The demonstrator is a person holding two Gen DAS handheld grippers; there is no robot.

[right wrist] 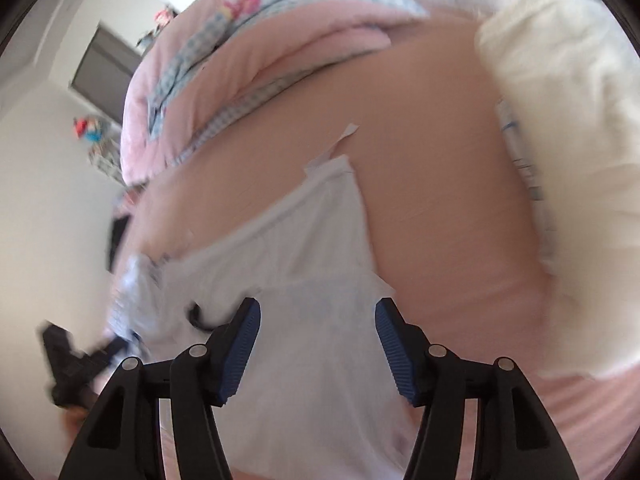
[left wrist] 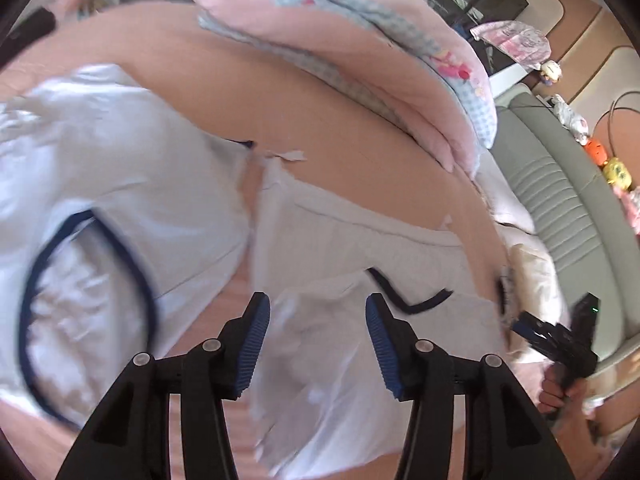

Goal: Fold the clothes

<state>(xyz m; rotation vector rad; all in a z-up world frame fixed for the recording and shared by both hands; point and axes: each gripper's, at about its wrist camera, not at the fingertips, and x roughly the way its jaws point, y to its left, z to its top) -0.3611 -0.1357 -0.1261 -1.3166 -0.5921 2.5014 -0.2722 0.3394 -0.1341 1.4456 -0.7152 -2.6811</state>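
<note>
Pink bedsheet (left wrist: pixel 340 136) carries a white navy-trimmed garment (left wrist: pixel 132 168) lying rumpled and partly doubled over near the rolled pink quilt (left wrist: pixel 360 40), both the left claw (left wrist: pixel 316 316) and right claw (right wrist: pixel 318 320) wide and empty above it, folding unfinished.

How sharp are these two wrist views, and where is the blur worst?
Left wrist: white garment smeared by motion blur, left gripper crisp, fisheye bending the bed. Right wrist: blur heavier, pillow washed out bright, right gripper sharp.
</note>
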